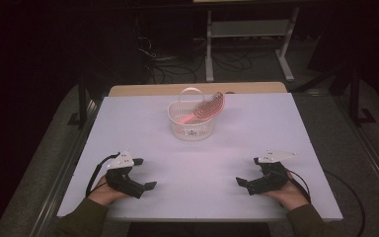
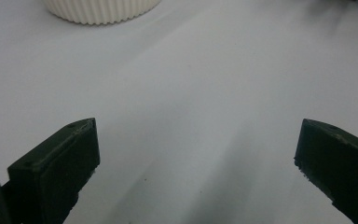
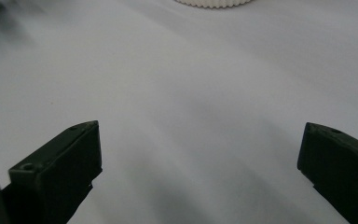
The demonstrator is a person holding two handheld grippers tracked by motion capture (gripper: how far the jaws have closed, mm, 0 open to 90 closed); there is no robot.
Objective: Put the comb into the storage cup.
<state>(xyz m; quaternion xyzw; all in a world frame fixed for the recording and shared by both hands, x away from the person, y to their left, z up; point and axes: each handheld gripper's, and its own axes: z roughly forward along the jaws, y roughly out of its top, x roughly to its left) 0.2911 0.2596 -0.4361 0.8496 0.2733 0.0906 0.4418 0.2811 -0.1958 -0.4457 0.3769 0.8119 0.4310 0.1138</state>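
White counter (image 1: 202, 163) holds a basket (image 1: 191, 126) with a pink comb (image 1: 205, 109) propped inside; my left gripper (image 1: 145, 174) and right gripper (image 1: 246, 172) rest near me, jaws spread, empty, ready to reach.

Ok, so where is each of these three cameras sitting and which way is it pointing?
High view: above the person's side, looking forward and down on the table; both hands, left gripper and right gripper show.
Left gripper view: rides the left gripper, low over the table, facing the basket; its open jaws show.
Right gripper view: same, from the right gripper.
Shared: all show the white basket.
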